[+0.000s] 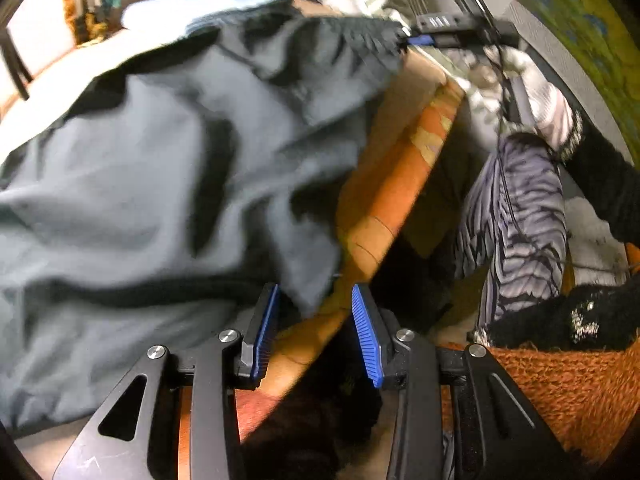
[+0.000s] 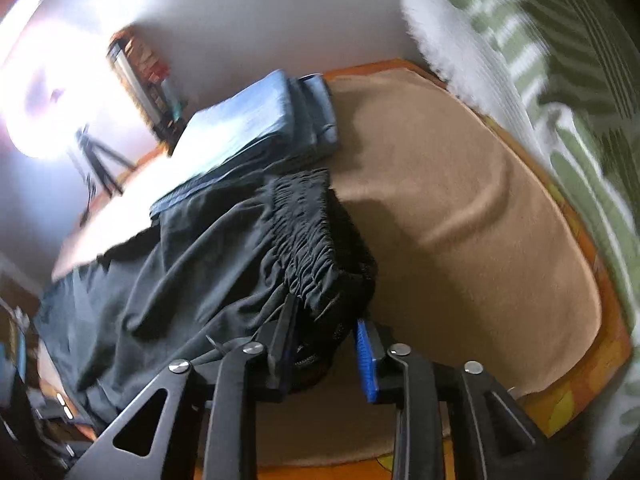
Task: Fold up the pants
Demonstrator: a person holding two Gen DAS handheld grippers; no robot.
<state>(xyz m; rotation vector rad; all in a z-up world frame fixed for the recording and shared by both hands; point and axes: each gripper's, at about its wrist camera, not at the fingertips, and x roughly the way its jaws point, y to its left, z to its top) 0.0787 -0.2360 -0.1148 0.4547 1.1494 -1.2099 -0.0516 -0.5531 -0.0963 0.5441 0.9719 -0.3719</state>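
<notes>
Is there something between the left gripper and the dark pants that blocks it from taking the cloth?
Nothing visible does. The left gripper hovers at the edge of the dark pants, jaws apart and empty, with only the orange bed edge behind the gap. The right gripper has the elastic waistband between its jaws.

Both wrist cameras look steeply down, close over the dark pants.

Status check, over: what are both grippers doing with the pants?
Left gripper open, nothing between its pads. Right gripper at elastic waistband of dark grey pants; grip unclear. Folded blue cloth stack lies beyond on tan blanket.
</notes>
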